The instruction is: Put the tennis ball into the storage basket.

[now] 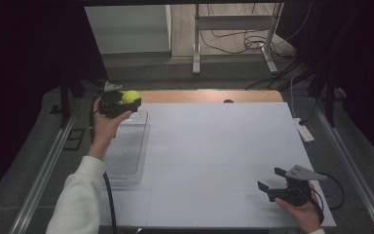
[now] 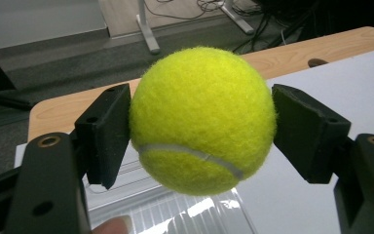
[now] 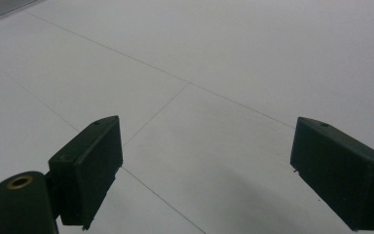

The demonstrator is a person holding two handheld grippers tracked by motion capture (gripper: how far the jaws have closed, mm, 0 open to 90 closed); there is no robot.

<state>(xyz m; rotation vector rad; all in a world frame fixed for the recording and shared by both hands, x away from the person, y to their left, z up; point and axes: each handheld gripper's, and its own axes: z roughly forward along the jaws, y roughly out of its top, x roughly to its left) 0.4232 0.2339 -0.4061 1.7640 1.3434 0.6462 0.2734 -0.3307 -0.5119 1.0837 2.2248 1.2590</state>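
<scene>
Right now my left claw (image 2: 202, 122) clamps the tennis ball (image 2: 202, 119) above the clear tray (image 1: 126, 151) below it, where a slack grip could drop it astray, while my right claw (image 3: 204, 165) gapes empty.

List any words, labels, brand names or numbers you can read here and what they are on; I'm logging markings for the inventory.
None can be read.
Tennis ball: a white seam shows, no printed brand on the visible side.
Clear plastic tray: no label visible.
White table top: thin lines, no writing.
</scene>
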